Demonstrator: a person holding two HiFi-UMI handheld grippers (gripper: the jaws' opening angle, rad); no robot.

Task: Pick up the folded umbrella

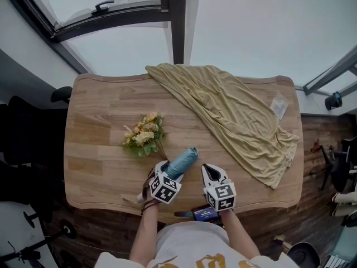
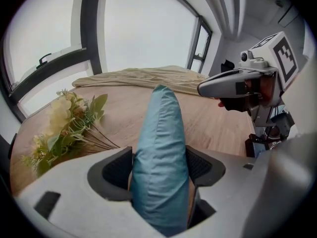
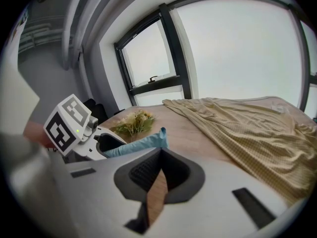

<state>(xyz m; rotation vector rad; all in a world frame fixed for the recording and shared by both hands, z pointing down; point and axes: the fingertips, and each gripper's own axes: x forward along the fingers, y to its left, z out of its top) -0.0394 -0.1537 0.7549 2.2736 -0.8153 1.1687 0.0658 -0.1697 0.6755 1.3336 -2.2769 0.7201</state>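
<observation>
Near the front edge of the wooden table (image 1: 100, 127), a little left of centre in the head view, the folded umbrella (image 1: 185, 159) lies flat in its blue sleeve. Its long axis runs from about 7 o'clock, the end nearest the person, to between 1 and 2 o'clock, where the far tip points toward the yellow cloth (image 1: 234, 116).

The left gripper (image 1: 165, 176) is set over the near end, tilted steeply down and lined up with that axis, so in the left gripper view the umbrella leads away at 12 o'clock. Its jaws stand wide apart with the umbrella between them. The dark pads (image 2: 117, 170) flank the sleeve at 9 and 3 o'clock, close against the fabric. The fabric shows no dent, so I judge it is not gripped yet.

The right gripper (image 1: 212, 172) sits at 3 o'clock of the left one, apart from the umbrella. Its jaws meet at the tips and hold nothing. The left hand is plainly the nearer.

A bunch of flowers (image 1: 144, 135) lies at 11 o'clock of the left gripper, its stems close to the umbrella's left side. The coming move likely needs only a squeeze across the short axis, then a lift clear of those stems.
</observation>
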